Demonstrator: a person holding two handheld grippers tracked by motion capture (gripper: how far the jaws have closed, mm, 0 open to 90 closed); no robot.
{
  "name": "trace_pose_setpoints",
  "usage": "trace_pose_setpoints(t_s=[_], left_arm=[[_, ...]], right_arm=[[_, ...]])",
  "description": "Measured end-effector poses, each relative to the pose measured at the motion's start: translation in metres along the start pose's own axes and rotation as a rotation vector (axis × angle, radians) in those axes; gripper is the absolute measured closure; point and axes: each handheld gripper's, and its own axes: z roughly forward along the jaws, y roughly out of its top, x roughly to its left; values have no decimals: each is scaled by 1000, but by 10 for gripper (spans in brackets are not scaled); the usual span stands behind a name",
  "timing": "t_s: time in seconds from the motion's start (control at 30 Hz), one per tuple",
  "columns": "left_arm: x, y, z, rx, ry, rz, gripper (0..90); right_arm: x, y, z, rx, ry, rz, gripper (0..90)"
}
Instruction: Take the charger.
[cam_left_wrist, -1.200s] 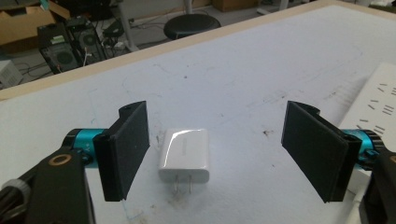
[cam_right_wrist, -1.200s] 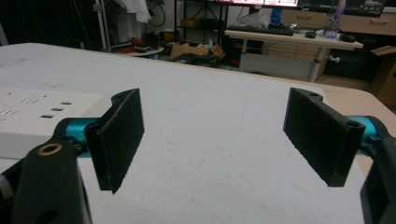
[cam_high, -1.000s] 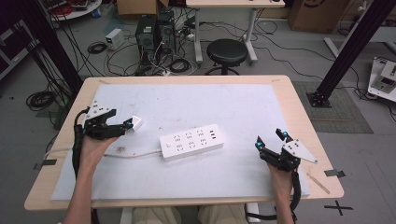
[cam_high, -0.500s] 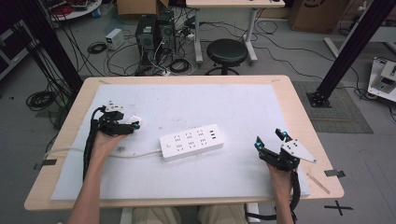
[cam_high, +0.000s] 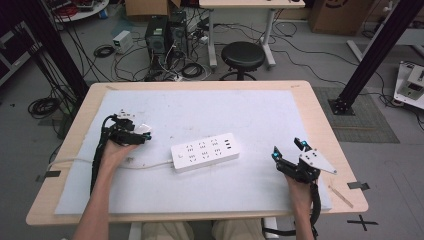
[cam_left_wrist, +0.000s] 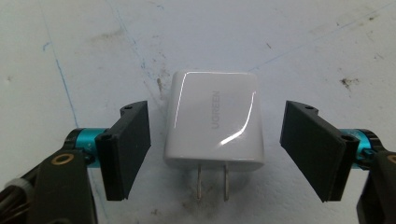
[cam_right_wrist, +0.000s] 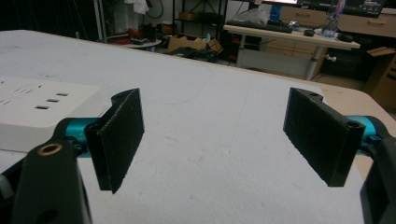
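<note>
High view: even overhead room light, white mat (cam_high: 210, 125) bright, shadows soft and short. Slight softness overall; table edges bow outward near frame border.

Left gripper view: bright, close. My charger (cam_left_wrist: 215, 121) carries glare streak toward 4 o'clock of its face, faint shadow under prongs at 6 o'clock. My jaws at bottom corners slightly soft.

Right gripper view: dimmer. Background at 12 o'clock dark, out of focus; mat grainy; power strip (cam_right_wrist: 42, 112) at 9 o'clock washed pale.

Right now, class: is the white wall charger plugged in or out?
Out: the white wall charger lies flat on the table, both metal prongs bare.
</note>
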Motion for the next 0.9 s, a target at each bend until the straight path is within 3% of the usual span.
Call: trace_pose_setpoints(t_s=[0.9], left_arm=[[1, -3, 10, 19, 8, 20, 355]], right_arm=[[2, 0, 1, 9, -16, -9, 207]])
